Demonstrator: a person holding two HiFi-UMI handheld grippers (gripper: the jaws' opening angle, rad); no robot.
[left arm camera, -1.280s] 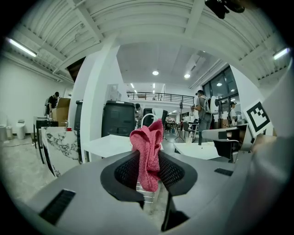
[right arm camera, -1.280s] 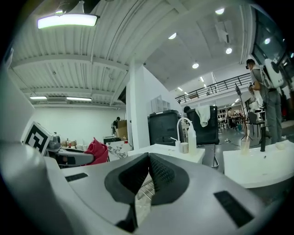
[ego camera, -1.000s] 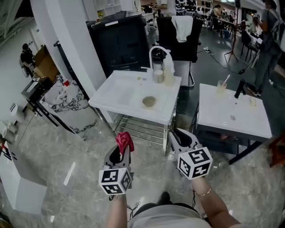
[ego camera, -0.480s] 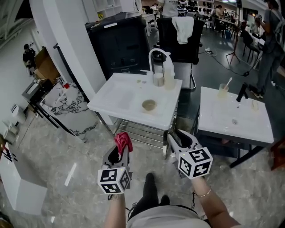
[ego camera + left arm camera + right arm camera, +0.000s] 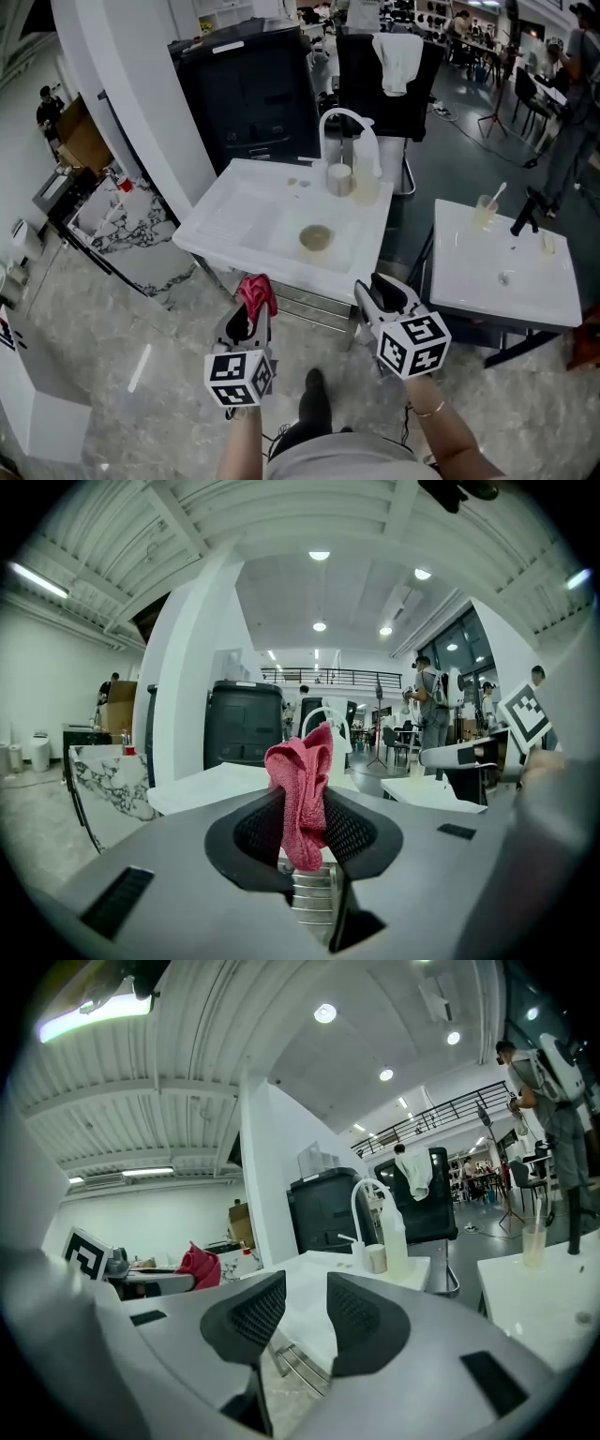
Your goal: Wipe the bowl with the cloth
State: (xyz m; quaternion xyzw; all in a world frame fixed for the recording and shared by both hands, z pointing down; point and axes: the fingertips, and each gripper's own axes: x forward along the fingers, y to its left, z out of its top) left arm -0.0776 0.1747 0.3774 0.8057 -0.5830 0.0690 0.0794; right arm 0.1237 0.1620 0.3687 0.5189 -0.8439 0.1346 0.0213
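Note:
A small tan bowl point(image 5: 316, 237) sits in the basin of the white sink table point(image 5: 234, 211), ahead of both grippers. My left gripper point(image 5: 251, 314) is shut on a red cloth point(image 5: 256, 292), which sticks up bunched between its pads point(image 5: 302, 789). My right gripper point(image 5: 382, 292) is held level beside it, and its jaws stand open with nothing between them point(image 5: 307, 1321). Both grippers hang over the floor, short of the sink's front edge. From the right gripper view the cloth point(image 5: 199, 1266) shows off to the left.
A curved white faucet point(image 5: 349, 127), a cup point(image 5: 338, 178) and a bottle point(image 5: 366, 173) stand at the sink's back. A wire shelf point(image 5: 309, 305) lies under it. A second white table point(image 5: 502, 272) with a cup point(image 5: 485, 211) is at the right, a black cabinet point(image 5: 248, 94) behind.
The sink table has drawn nearer in the head view as the person steps forward. Both grippers keep their places, the cloth still in the left one.

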